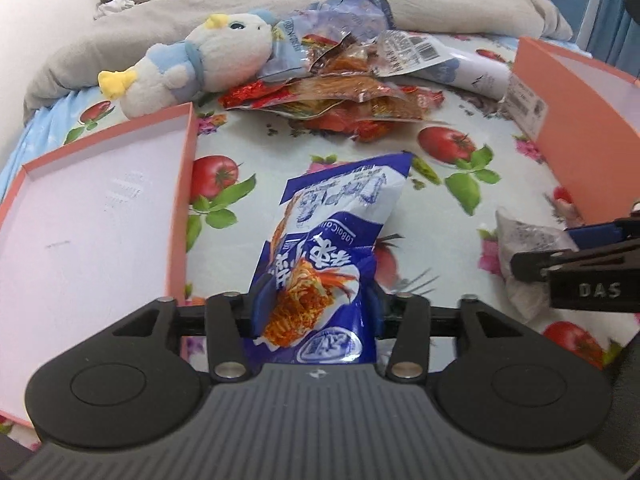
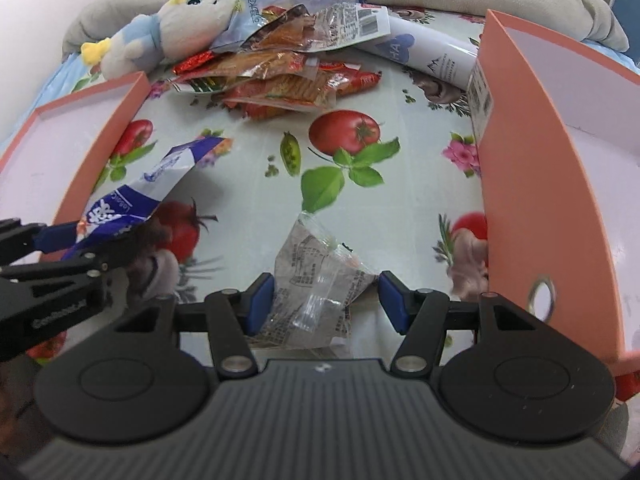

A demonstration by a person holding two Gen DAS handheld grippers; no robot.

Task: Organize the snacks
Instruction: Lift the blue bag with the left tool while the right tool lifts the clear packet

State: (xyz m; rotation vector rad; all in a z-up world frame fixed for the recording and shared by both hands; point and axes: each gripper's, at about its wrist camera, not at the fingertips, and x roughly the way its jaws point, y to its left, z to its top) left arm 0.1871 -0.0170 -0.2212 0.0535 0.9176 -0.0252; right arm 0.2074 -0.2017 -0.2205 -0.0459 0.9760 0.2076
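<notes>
Left tool [image 1: 316, 300] is clenched on a blue-and-white snack packet [image 1: 332, 240], whose lower part sits between the blue pads [image 1: 260, 304] while its upper end juts forward over the tomato-print cloth [image 1: 448, 140]. From the right wrist view the same packet is raised clear of the cloth and throws a shadow on it, just beside the wall of the shallow pink tray [image 1: 180, 208] on the left side. That tray's white floor shows bare.

The right tool [image 2: 326, 300] is grasping a clear crinkled packet [image 2: 316, 276] with grey print. One pad presses its left side and a corner of the packet reaches the other pad. This packet is low over the cloth, near the tall pink box [image 2: 540, 200] that stands along the right edge, which has a metal ring in its wall.

Farther back, in the middle of the cloth and well apart from both tools, lies a loose heap of red and orange snack packets [image 1: 352, 96] with a bluish bag on top. A white and blue plush toy [image 1: 208, 60] lies against the heap's left side, touching the far corner of the tray. A white tube [image 2: 432, 56] lies between the heap and the pink box. A grey blanket [image 1: 440, 0] is bunched behind everything.
</notes>
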